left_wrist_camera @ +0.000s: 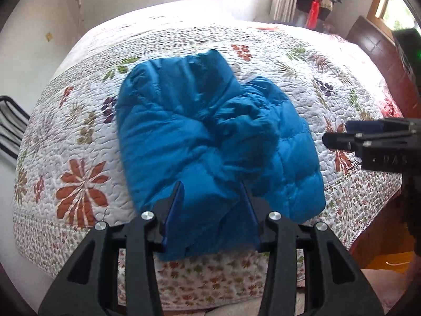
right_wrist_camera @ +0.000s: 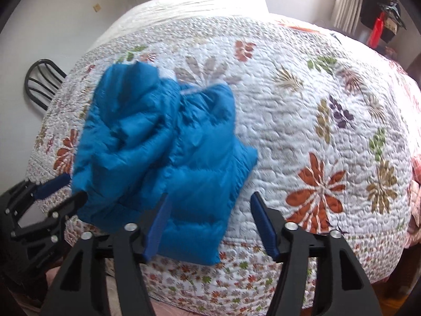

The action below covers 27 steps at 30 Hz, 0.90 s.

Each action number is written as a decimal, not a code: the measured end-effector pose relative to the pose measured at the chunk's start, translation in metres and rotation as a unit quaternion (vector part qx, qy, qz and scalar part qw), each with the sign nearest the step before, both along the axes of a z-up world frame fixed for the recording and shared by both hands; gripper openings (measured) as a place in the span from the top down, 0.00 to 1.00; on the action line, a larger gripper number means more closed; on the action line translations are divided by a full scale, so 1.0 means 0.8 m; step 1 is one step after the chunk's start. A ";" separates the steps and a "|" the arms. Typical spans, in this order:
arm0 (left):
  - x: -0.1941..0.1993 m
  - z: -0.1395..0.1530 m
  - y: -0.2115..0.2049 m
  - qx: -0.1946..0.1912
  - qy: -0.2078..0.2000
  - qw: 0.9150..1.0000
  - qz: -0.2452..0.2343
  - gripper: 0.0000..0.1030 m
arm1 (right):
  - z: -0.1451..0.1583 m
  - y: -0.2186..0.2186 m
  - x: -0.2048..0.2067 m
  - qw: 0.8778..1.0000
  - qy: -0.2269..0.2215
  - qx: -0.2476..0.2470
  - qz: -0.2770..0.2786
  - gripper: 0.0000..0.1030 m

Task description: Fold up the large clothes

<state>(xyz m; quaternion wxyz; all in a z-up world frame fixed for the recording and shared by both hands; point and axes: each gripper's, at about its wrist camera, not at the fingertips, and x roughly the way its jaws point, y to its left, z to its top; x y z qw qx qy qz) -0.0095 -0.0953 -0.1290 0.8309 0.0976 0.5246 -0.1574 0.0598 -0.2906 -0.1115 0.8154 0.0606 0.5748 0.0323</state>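
Note:
A blue puffer jacket [left_wrist_camera: 197, 131] lies bunched on the near part of a floral quilted bed [left_wrist_camera: 302, 60]. My left gripper [left_wrist_camera: 211, 184] points down over its near hem, and blue fabric fills the gap between the two pads. From the right wrist view the left gripper [right_wrist_camera: 75, 187] meets the jacket's [right_wrist_camera: 158, 144] left edge. My right gripper [right_wrist_camera: 210, 197] stands wide open above the jacket's right hem. Its left finger crosses the fabric; its right finger is over bare quilt [right_wrist_camera: 289, 131]. In the left wrist view the right gripper [left_wrist_camera: 335, 133] hovers right of the jacket.
A black chair [right_wrist_camera: 42, 81] stands at the bed's left side. Dark wooden furniture [left_wrist_camera: 381, 60] is at the right. Clothes and a red item [right_wrist_camera: 376, 30] hang in the far right corner by a curtain. The quilt's small-flower border drops over the near edge.

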 end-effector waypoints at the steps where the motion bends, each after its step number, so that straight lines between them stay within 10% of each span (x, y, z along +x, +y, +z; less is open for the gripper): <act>1: -0.001 0.001 0.007 0.003 -0.002 1.000 0.008 0.59 | 0.006 0.007 0.006 1.000 -0.004 0.007 0.009 0.35; 10: 0.027 -0.012 0.069 0.005 0.013 0.996 0.089 0.59 | 0.027 0.081 0.062 0.997 -0.008 0.029 0.072 0.15; 23: 0.065 -0.043 0.110 0.010 0.029 0.993 0.117 0.58 | -0.074 0.107 0.136 0.992 0.112 0.042 0.042 0.14; 27: 0.071 -0.043 0.115 0.003 0.027 0.993 0.117 0.58 | -0.091 0.107 0.148 0.989 0.122 0.074 0.039 0.40</act>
